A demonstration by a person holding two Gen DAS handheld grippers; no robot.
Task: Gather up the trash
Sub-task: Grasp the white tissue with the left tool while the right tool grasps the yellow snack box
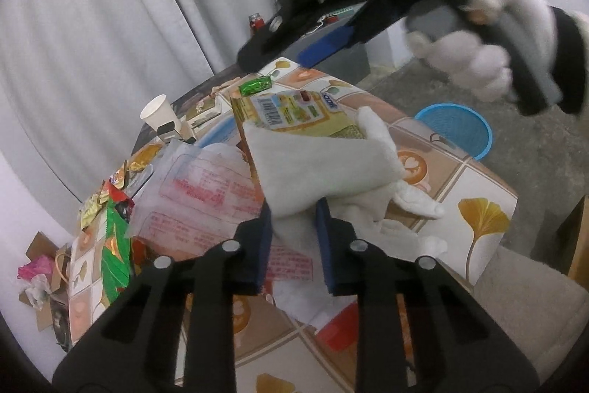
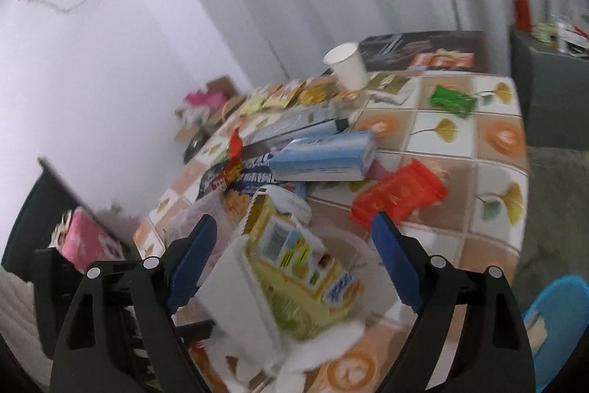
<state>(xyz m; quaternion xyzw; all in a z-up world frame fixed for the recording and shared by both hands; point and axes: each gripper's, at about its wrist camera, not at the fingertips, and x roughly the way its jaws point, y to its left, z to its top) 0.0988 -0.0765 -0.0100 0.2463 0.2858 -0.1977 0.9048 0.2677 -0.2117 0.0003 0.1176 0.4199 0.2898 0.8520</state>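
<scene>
Table (image 1: 482, 209), tiled cloth with ginkgo leaves and coffee cups, littered with packaging; blue basket (image 1: 456, 129) on the floor beyond its far edge; yellow snack box (image 2: 305, 267), barcode upward, partly wrapped in a white cloth (image 1: 313, 164) near the table's front; light-blue carton (image 2: 324, 155) lying across darker wrappers mid-table; red packet (image 2: 399, 196) flat, right of the carton; paper cup (image 2: 348, 65) tilted near the far side; green wrapper (image 2: 451, 100) alone on the tiles toward the far right corner; left gripper (image 1: 294, 238), blue pads drawn nearly together, pinching a fold of the white cloth; right gripper (image 2: 294, 231), jaws wide apart either side of the box, pads not touching it.
</scene>
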